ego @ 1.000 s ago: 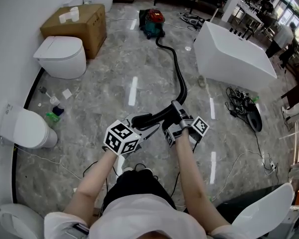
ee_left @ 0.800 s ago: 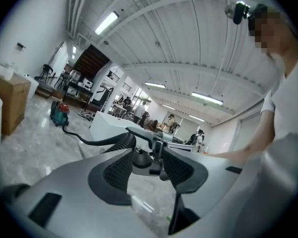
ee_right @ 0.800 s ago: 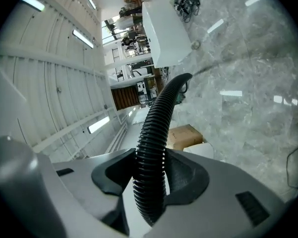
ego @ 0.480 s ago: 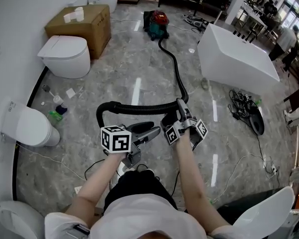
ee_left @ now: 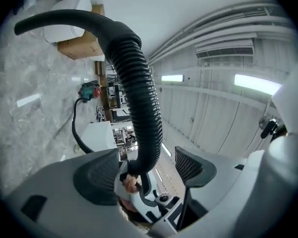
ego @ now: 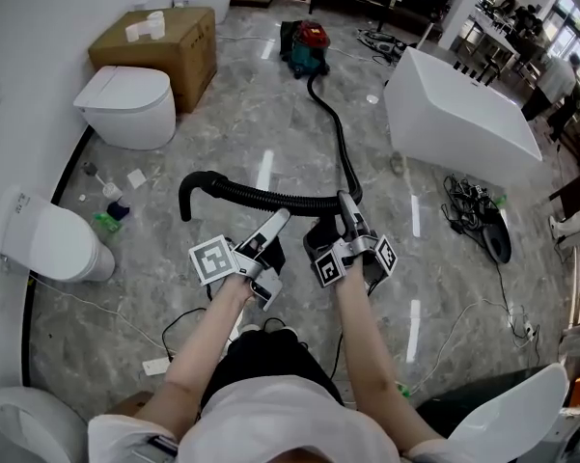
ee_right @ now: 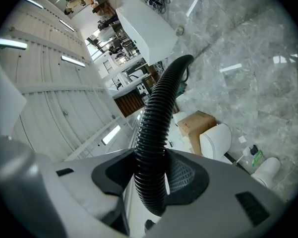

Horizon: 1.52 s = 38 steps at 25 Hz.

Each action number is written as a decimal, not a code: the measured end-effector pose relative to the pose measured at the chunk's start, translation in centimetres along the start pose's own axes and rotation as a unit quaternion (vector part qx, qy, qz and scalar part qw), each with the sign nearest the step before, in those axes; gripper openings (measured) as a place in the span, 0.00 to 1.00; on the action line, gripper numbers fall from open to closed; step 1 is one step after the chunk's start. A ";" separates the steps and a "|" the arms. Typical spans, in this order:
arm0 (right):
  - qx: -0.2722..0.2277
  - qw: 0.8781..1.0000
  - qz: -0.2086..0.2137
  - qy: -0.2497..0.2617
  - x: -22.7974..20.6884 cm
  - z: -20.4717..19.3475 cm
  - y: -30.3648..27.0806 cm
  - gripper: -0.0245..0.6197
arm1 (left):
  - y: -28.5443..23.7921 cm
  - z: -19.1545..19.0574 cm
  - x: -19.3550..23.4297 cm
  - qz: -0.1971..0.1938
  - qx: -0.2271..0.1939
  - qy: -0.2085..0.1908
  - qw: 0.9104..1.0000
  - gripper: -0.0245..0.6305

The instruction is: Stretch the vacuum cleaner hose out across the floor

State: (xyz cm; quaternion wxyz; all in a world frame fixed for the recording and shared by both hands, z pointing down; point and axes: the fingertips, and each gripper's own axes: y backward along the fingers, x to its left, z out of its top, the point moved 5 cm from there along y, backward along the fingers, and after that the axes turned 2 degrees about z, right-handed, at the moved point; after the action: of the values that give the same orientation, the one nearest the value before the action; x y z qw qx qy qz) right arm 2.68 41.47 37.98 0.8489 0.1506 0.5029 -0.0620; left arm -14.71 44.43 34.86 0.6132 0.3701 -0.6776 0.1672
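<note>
From the head view I saw the hose [ego: 261, 197] start at the vacuum cleaner [ego: 305, 46] at the far end of the grey marble floor [ego: 232, 133]. It snaked toward me past the white bathtub [ego: 458, 114] on the right. It rose into the right gripper [ego: 345, 208] and then ran left, off the floor, to its smooth free end, which curved down at the left. The left gripper [ego: 272, 237] sat close on the near side of that raised stretch, just beside the right one. A toilet [ego: 125, 104] stood at the left with a cardboard box [ego: 164, 46] beyond it. A tangle of cables [ego: 473, 205] lay on the floor at the right.

In the left gripper view my jaws stood wide apart and had just been opening. The hose showed in the gap between the pads, but neither pad pressed on it, so that tool had hold of nothing. The ribbed length climbed from the right gripper beyond and arched over to the smooth end at the upper left. Far off, the vacuum cleaner sat on the floor with the rest of the hose trailing from it.

In the right gripper view both pads were closed against the ribbed hose, held apart only by its width. The hose carried on away from the jaws and bent over at its far reach, with the bathtub, the box and the toilet beyond.
</note>
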 end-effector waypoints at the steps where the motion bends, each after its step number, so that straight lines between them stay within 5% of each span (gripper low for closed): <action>1: 0.002 1.000 -0.001 0.001 0.0 -0.1 0.1 0.33 | -0.2 0.3 -0.3 -0.006 -0.006 -0.006 1.000 0.55; 12: 0.006 1.000 -0.008 -0.002 -0.5 0.0 1.3 0.33 | -1.5 3.1 -0.9 -0.026 -0.077 -0.024 0.996 0.54; 16: 0.008 1.000 -0.003 -0.008 -0.7 -0.1 1.4 0.33 | -1.4 3.4 -0.6 -0.013 -0.093 -0.035 0.995 0.30; 29: 0.007 0.999 0.001 -0.040 -1.8 0.3 2.2 0.33 | -2.6 3.2 -2.1 -0.026 -0.047 -0.088 0.995 0.27; 38: 0.017 0.998 0.000 -0.067 -2.9 0.3 2.8 0.33 | -2.7 3.1 -2.1 -0.039 -0.042 -0.077 0.995 0.26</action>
State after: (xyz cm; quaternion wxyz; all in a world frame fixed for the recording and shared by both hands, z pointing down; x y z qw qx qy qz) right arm 2.28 43.87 41.20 0.8779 0.1606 0.4439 -0.0810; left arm -15.01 41.13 31.65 0.5800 0.3824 -0.7142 0.0853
